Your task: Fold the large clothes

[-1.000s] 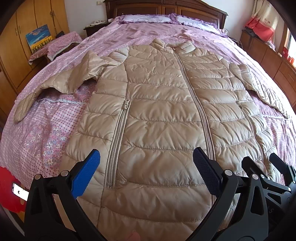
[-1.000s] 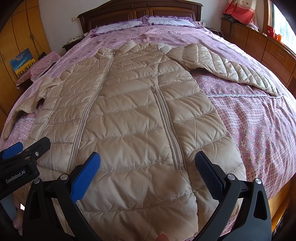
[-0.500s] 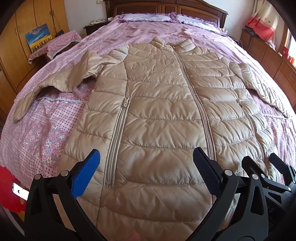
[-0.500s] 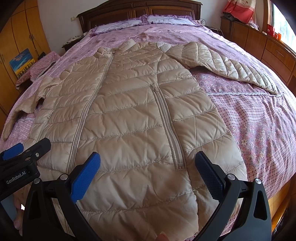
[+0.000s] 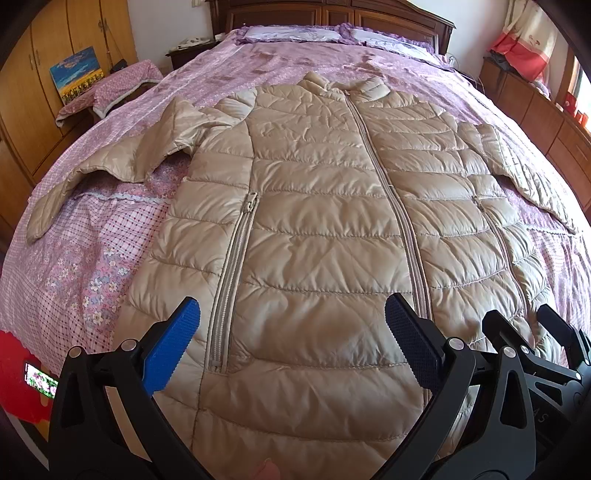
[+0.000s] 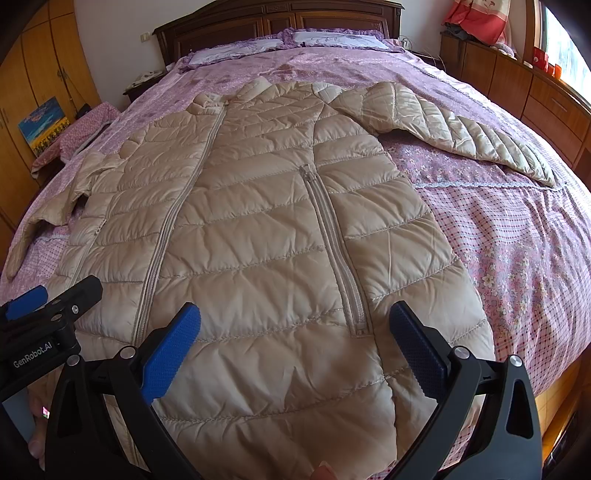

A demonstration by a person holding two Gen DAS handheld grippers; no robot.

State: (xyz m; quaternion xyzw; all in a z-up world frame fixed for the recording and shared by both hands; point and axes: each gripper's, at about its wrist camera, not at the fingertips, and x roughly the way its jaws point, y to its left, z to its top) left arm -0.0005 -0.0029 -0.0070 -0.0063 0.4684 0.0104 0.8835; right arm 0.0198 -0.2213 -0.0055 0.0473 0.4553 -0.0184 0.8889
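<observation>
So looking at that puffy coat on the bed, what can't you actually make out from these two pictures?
- Coat hem: in both views, covered by the open left gripper and open right gripper and cut by the bottom edge.
- Coat's back: lying against the bedspread.
- Sleeve cuff: left view, squeezed at the fisheye rim.
- Small screen: left view, too small to read.

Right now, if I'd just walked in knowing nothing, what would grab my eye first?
A big beige puffer coat lies zipped and spread flat across the pink patterned bedspread, collar toward the dark wooden headboard and sleeves flung out to both sides. Nearest the cameras, the left gripper and right gripper hang wide open over the coat's hem, blue pads gripping nothing.
</observation>
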